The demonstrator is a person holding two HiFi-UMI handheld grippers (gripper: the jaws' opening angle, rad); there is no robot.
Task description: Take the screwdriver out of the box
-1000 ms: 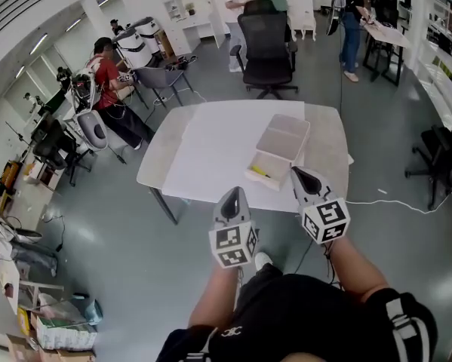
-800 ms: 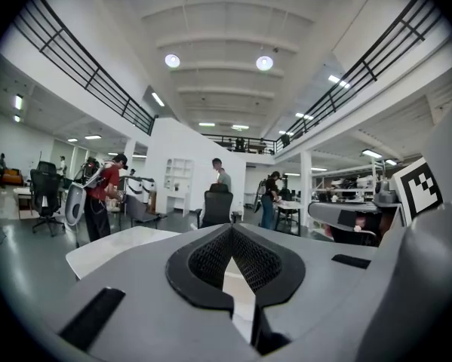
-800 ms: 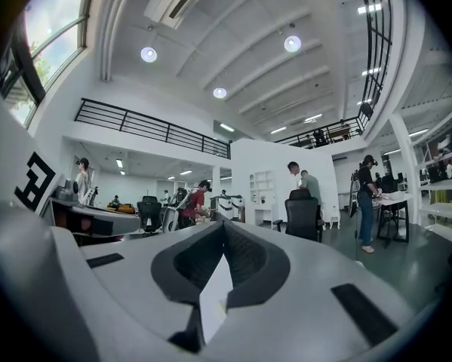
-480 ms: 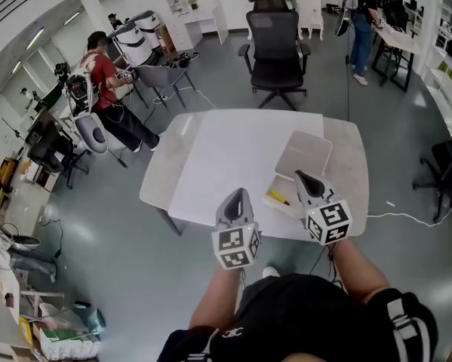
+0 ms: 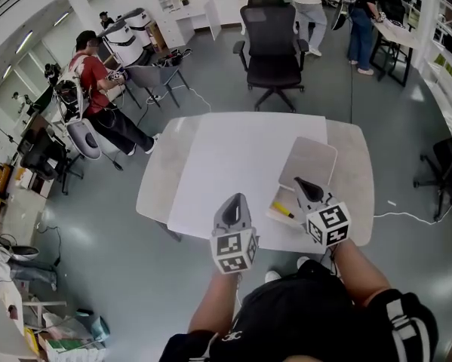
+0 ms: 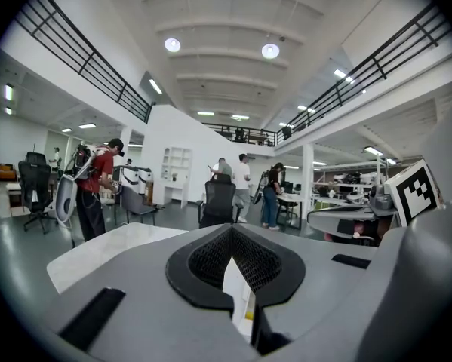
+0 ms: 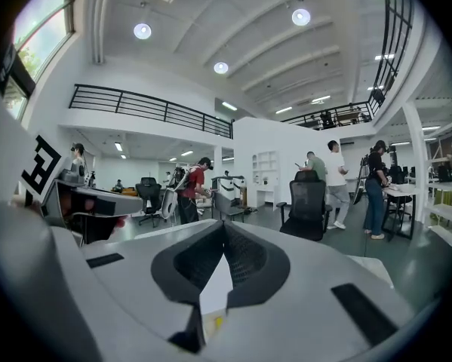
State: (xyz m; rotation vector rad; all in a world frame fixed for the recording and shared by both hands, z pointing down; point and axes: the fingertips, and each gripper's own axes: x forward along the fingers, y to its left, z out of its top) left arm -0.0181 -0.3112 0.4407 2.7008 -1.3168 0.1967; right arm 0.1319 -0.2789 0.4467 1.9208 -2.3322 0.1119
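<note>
An open pale box (image 5: 275, 217) sits near the front right edge of the white table (image 5: 218, 157), its lid (image 5: 310, 161) folded back behind it. A yellow-handled screwdriver (image 5: 282, 210) lies inside. My right gripper (image 5: 301, 182) hangs over the box's right side with its jaws together and nothing in them. My left gripper (image 5: 235, 200) is shut over the table's front edge, left of the box. In both gripper views the jaws point level across the room, and a sliver of white and yellow shows below each pair.
A black office chair (image 5: 271, 44) stands beyond the table. A person in red (image 5: 90, 66) sits among equipment at the left, and several people stand at the back. A cable (image 5: 407, 214) runs along the floor to the right.
The table and box have drawn closer to me and lower in the head view. My right gripper now overlaps the box; both grippers stay shut.
</note>
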